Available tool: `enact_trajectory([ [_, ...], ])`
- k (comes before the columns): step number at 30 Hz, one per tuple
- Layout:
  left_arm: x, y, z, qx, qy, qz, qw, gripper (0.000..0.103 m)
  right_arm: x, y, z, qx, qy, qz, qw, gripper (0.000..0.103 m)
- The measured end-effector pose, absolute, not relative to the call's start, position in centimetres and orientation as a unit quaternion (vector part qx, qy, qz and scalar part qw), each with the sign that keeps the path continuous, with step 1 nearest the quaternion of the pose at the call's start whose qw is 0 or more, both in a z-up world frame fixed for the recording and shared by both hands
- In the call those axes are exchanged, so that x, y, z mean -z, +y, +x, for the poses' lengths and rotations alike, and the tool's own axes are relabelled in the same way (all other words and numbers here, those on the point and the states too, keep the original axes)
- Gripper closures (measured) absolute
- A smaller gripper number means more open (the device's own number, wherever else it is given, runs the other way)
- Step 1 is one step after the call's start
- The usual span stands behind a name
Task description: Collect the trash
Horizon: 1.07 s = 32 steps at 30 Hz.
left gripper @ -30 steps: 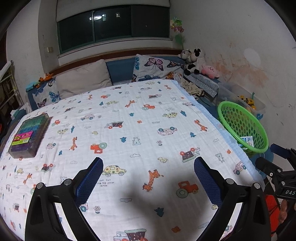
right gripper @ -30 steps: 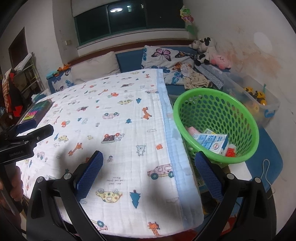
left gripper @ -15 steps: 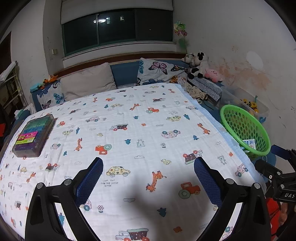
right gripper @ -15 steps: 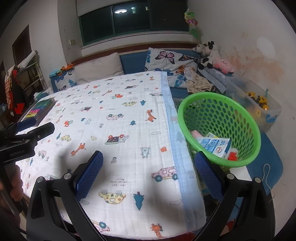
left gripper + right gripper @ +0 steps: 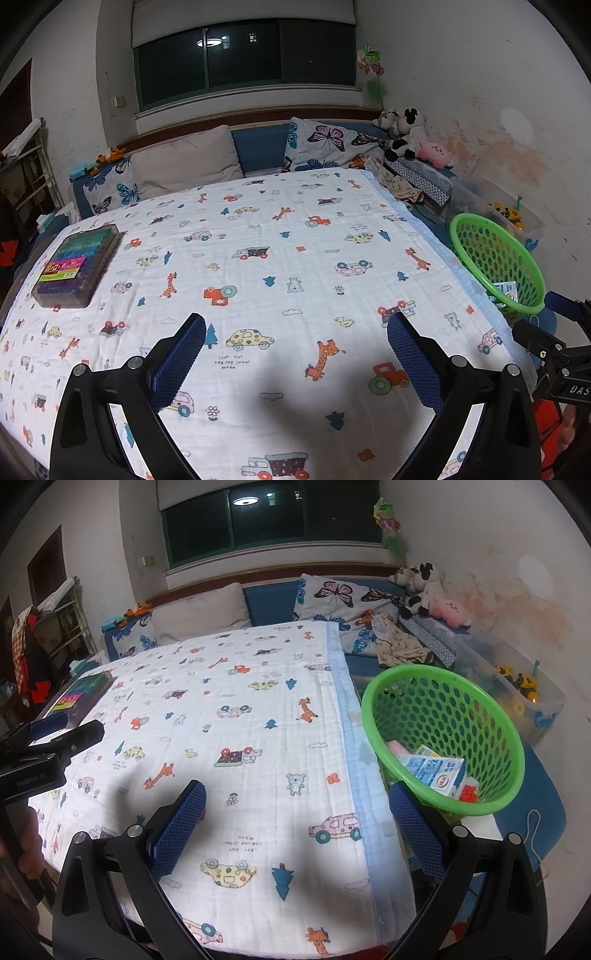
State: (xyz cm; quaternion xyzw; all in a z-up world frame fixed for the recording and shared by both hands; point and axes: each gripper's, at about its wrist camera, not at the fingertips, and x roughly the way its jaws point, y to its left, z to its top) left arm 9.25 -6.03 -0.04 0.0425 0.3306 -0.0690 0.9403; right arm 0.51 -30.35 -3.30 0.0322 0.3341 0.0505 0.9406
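While both my grippers hang over the bed, the green basket (image 5: 443, 734) sits off the blanket's right edge, beside the bed. Inside it: a blue-and-white carton (image 5: 434, 770) lying on its side, a small red item (image 5: 468, 794) touching the carton's near end, and something pale pink (image 5: 397, 746) behind it. From the left wrist view only a corner of the carton (image 5: 504, 288) shows through the basket (image 5: 495, 258) wall.

My left gripper (image 5: 295, 363) has its fingers wide apart, nothing between them; below is bare printed blanket (image 5: 280, 266). My right gripper (image 5: 297, 830) is likewise spread and empty, its right finger just in front of the basket's near rim.

Blanket's pale blue border (image 5: 354, 760) runs along the right side; the near edge drops off below my right gripper. Middle of the blanket is open, no loose trash on it that I can see.

Far left on the blanket: a flat box of coloured items (image 5: 75, 266), lying near the left edge. At the head: a plain pillow (image 5: 184, 166), butterfly pillows (image 5: 328, 144), stuffed toys (image 5: 406, 136). Beyond the basket, a clear bin of toys (image 5: 517, 694) against the wall, crumpled cloth (image 5: 399, 646) near it.
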Motion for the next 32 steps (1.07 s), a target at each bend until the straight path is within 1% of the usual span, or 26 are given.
enact_trajectory([
  [32, 0.10, -5.68, 9.24, 0.062, 0.328, 0.040, 0.942, 0.008, 3.13, -29.99, 0.81, -0.055, 0.334, 0.034, 0.940, 0.005],
])
